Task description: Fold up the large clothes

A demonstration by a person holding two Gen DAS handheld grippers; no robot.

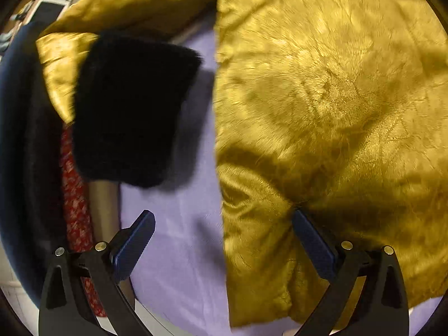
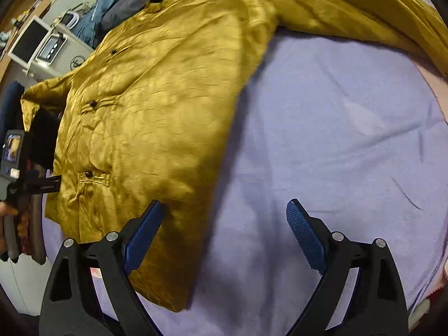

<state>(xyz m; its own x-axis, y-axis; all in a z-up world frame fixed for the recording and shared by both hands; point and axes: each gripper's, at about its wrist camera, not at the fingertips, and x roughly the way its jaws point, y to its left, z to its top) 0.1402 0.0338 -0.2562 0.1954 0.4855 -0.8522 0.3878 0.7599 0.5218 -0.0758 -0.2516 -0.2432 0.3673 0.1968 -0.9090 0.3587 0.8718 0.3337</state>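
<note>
The shiny mustard-gold satin jacket (image 2: 145,117) with dark buttons lies spread on the lavender bed sheet (image 2: 336,140), front up, one long sleeve (image 2: 350,8) trailing away across the far side. The folding looks barely begun: body flat and creased, sleeves not yet brought in. The left gripper (image 1: 224,240) hangs at the jacket's edge with jaws apart, grasping nothing; the right gripper (image 2: 225,233), also spread wide, hovers at its hem. Beside the jacket's near sleeve sits a black furry cuff (image 1: 134,112).
</note>
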